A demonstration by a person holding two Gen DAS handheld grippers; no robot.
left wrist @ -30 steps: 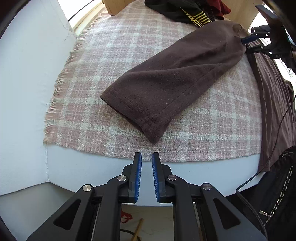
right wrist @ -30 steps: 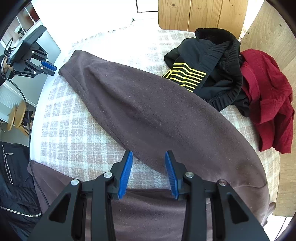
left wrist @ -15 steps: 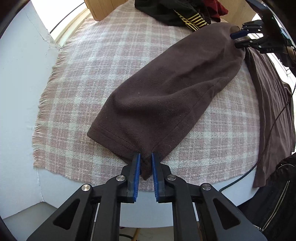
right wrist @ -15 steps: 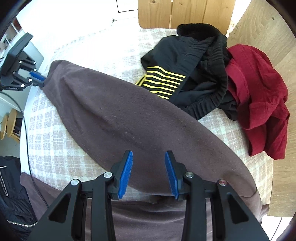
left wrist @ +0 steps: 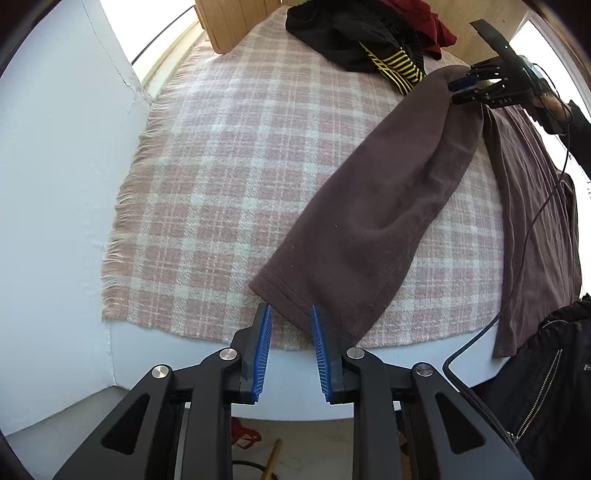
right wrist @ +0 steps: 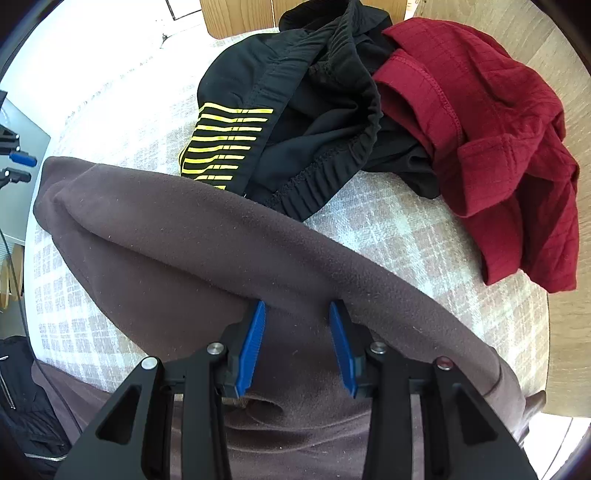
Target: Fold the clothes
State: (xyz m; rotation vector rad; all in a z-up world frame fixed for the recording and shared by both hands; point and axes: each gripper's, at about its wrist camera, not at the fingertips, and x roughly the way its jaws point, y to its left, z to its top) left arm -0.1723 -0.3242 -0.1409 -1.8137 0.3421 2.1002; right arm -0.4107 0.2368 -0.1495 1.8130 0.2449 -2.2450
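Observation:
A brown fleece top [left wrist: 388, 206] lies on the plaid cloth [left wrist: 221, 177], one sleeve stretched toward me. Its stitched cuff [left wrist: 284, 291] rests just beyond my left gripper [left wrist: 291, 314], whose jaws are opening; the blue pads stand apart and do not press it. At the sleeve's far end, my right gripper [left wrist: 460, 90] sits by the shoulder. In the right wrist view the right gripper [right wrist: 297, 308] is open, tips down at a ridge of the fleece [right wrist: 184, 240], gripping nothing. The left gripper [right wrist: 18, 167] shows at the left edge.
A black garment with yellow stripes [right wrist: 277, 110] and a red one [right wrist: 480, 129] are heaped at the cloth's far side by a wooden chair back [left wrist: 229, 22]. A black jacket [left wrist: 554, 369] and a cable [left wrist: 532, 229] hang off the table's right edge.
My left gripper went to the cuff, pinched it half a second ago and shifted the sleeve, and its jaws now stand apart. The right gripper moved toward the black and red heap, sinking onto the fleece.

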